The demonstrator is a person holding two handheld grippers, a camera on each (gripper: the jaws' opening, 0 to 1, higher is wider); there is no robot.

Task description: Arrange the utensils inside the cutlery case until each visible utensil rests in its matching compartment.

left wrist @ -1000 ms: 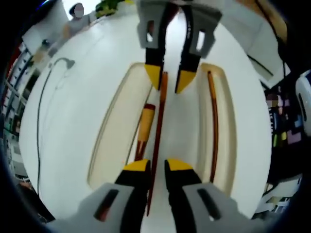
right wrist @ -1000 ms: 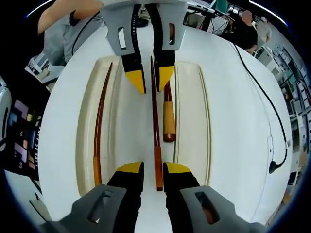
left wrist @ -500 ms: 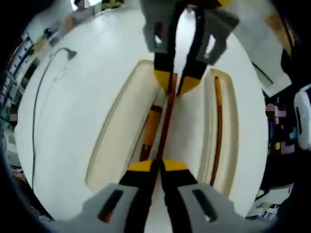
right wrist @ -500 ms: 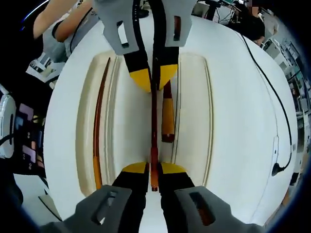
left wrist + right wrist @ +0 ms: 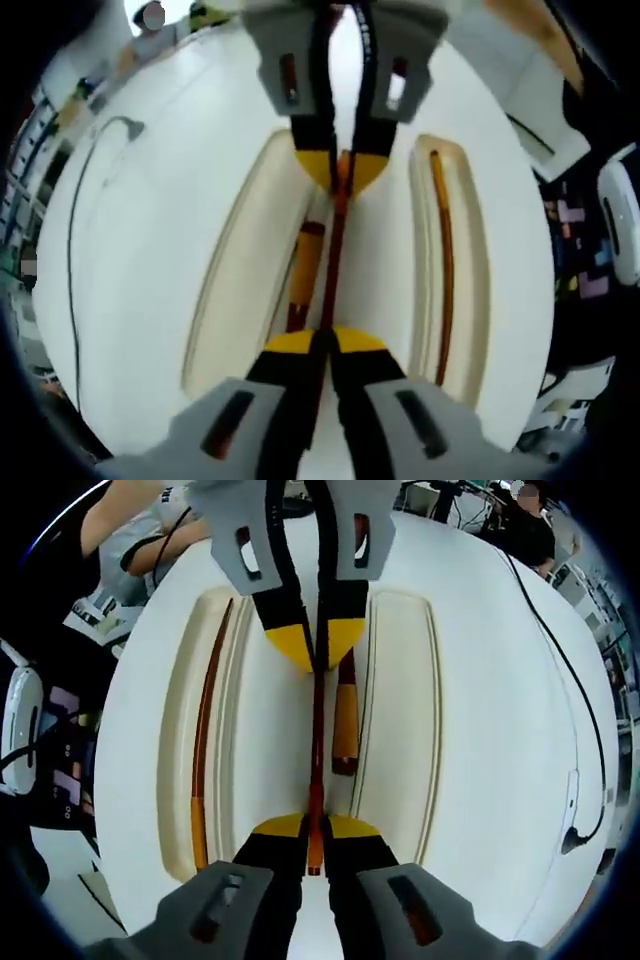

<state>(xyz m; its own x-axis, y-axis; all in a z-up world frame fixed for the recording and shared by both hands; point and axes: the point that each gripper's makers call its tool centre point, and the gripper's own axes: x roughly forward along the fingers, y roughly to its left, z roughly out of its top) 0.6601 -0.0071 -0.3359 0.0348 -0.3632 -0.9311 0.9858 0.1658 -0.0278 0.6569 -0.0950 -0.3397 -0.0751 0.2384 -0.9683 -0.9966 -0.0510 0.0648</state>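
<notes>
Now left claw (image 5: 322,342) pinching chopstick (image 5: 333,262); right claw (image 5: 315,827) pinching opposite end

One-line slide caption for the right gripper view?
Both tongs clamp one chopstick end to end above the cream cutlery case.

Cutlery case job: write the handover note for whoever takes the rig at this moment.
Left gripper: shut on the chopstick.
Right gripper: shut on the same chopstick's other end.
The cutlery case lies on the white table. A second chopstick lies in a narrow side slot.
An orange-handled utensil lies beside the held chopstick.
Left: place the held chopstick in its compartment.
</notes>
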